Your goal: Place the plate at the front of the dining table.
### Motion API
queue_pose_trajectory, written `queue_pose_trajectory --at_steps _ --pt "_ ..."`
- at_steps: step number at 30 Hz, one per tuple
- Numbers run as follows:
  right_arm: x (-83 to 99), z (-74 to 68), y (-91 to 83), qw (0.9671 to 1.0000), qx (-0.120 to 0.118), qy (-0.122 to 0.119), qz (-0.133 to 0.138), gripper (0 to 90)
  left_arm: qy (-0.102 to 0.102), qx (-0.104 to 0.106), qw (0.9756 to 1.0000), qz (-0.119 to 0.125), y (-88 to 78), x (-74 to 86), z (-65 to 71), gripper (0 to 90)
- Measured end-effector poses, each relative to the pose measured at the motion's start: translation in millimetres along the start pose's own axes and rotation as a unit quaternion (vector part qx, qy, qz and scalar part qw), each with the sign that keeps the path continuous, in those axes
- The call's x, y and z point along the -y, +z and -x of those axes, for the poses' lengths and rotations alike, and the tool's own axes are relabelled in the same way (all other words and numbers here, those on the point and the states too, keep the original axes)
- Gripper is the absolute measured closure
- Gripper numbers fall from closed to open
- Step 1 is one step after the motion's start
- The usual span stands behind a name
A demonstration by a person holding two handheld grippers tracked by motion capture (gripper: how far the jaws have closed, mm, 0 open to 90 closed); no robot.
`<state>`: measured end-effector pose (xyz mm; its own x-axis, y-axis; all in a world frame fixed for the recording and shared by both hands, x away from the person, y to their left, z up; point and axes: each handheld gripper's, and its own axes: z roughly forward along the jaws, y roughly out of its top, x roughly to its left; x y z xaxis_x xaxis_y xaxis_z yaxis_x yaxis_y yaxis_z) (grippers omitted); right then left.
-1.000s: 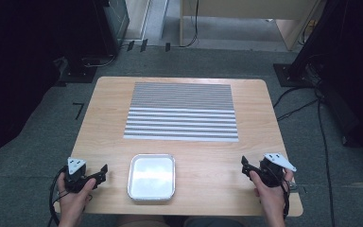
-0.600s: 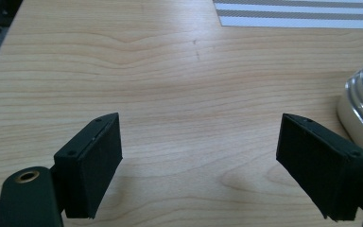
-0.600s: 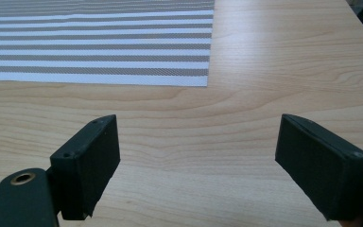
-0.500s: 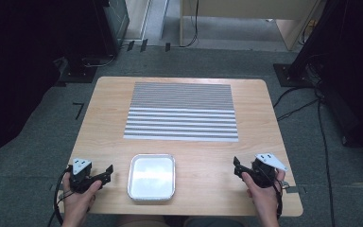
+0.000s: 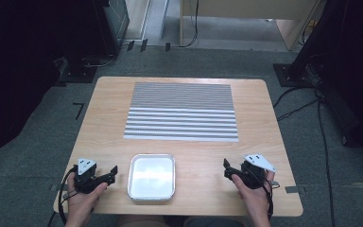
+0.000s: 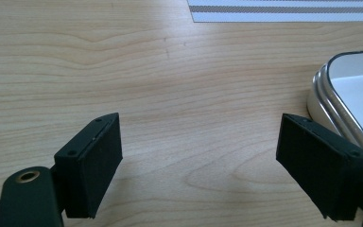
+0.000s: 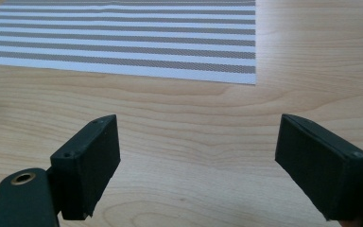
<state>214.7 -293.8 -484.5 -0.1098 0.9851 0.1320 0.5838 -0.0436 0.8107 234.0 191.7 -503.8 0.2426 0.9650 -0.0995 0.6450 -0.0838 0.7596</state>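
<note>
So the metal tray [image 5: 151,177] sits at the near edge of my table [image 5: 108,118], between both grippers. Left gripper [image 5: 112,173] is just beside it, right gripper [image 5: 227,168] further off; both wide open, gripping nothing. Striped mat [image 5: 181,111] lies further back.

A light wooden table [image 5: 260,137] carried a grey-and-white striped mat [image 5: 182,111]; nearer lay a shallow, seemingly metal rectangular tray [image 5: 151,195].

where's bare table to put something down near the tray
Bare wood lies between the tray and the striped mat, and on each side, between the tray and the left gripper or right gripper. The left gap is narrower. The mat covers the far middle.
</note>
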Motion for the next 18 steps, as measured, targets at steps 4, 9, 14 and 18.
queue_pose_trajectory --at_steps 4,9,14,18 --pt "1.0 -7.4 1.3 1.0000 -0.006 -0.006 -0.001 14.7 0.003 0.003 1.0000 0.000 0.4 0.1 3.4 15.4" --pt "2.5 -17.9 3.2 0.9998 -0.015 -0.014 -0.003 14.7 0.009 0.007 0.9999 -0.002 1.0 0.2 8.4 15.4" --pt "3.9 -27.6 4.3 0.9995 -0.025 -0.018 -0.004 14.7 0.008 0.018 0.9998 -0.002 1.5 -0.1 14.6 15.8" --pt "5.1 -35.0 5.5 0.9993 -0.030 -0.024 -0.003 14.7 0.007 0.024 0.9997 0.001 1.3 -0.6 18.7 16.1"
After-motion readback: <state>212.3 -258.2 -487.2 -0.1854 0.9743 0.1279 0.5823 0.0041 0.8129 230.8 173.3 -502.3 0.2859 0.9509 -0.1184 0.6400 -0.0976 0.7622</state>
